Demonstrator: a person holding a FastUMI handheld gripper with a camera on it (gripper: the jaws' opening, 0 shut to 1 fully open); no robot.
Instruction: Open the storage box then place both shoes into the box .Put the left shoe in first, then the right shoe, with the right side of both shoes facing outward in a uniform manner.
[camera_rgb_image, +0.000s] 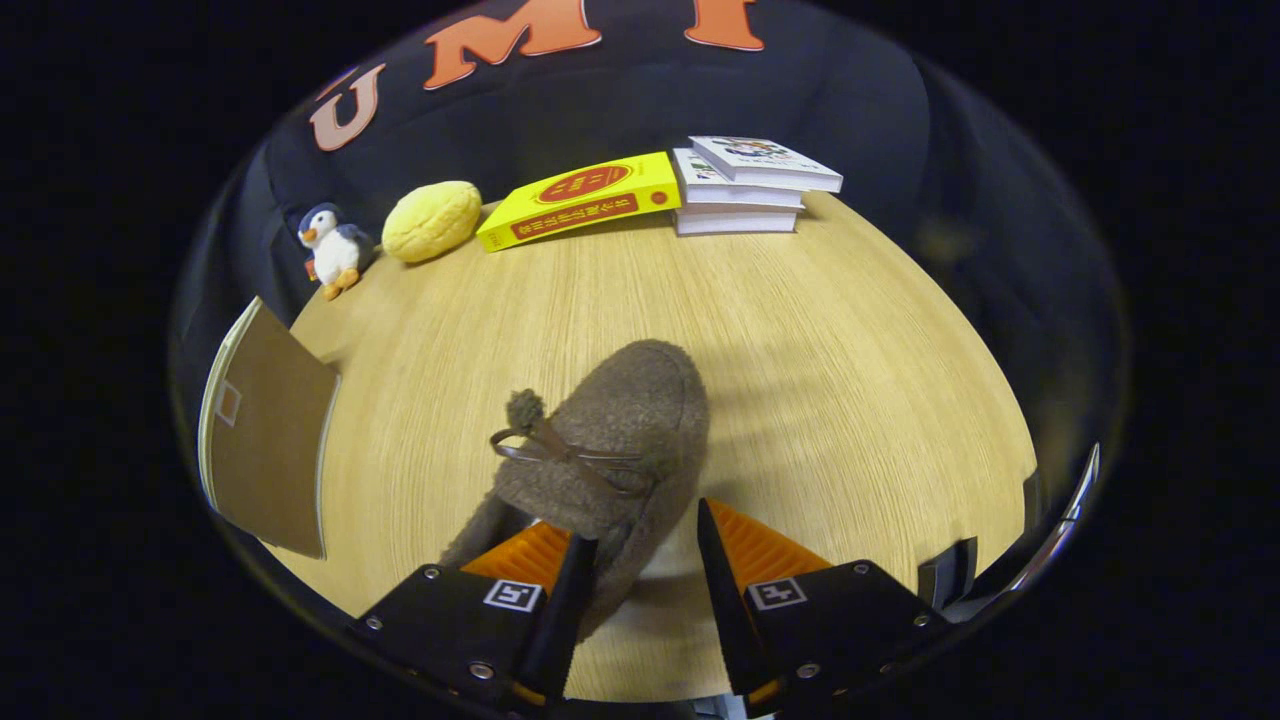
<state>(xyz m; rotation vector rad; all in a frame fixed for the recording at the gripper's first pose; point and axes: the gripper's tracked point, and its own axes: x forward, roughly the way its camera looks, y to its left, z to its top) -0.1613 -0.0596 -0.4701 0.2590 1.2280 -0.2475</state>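
Note:
A fuzzy brown shoe (620, 430) with a thin bow and a pompom lies on the wooden table (830, 360), toe pointing away from me. My gripper (640, 525) is open at the shoe's heel end. The left finger (565, 590) sits at the shoe's opening. The right finger (725, 580) stands just outside the shoe's right side, with a strip of table showing between that finger and the shoe wall. Left of the shoe stands a flat brown panel (265, 430) with a pale edge; I cannot tell whether it is part of the storage box.
Along the table's far edge sit a small penguin plush (335, 250), a round yellow cushion-like thing (432, 220), a yellow book (580, 200) and a stack of white books (745, 185). A dark object with a shiny rim (950, 570) is near my right finger.

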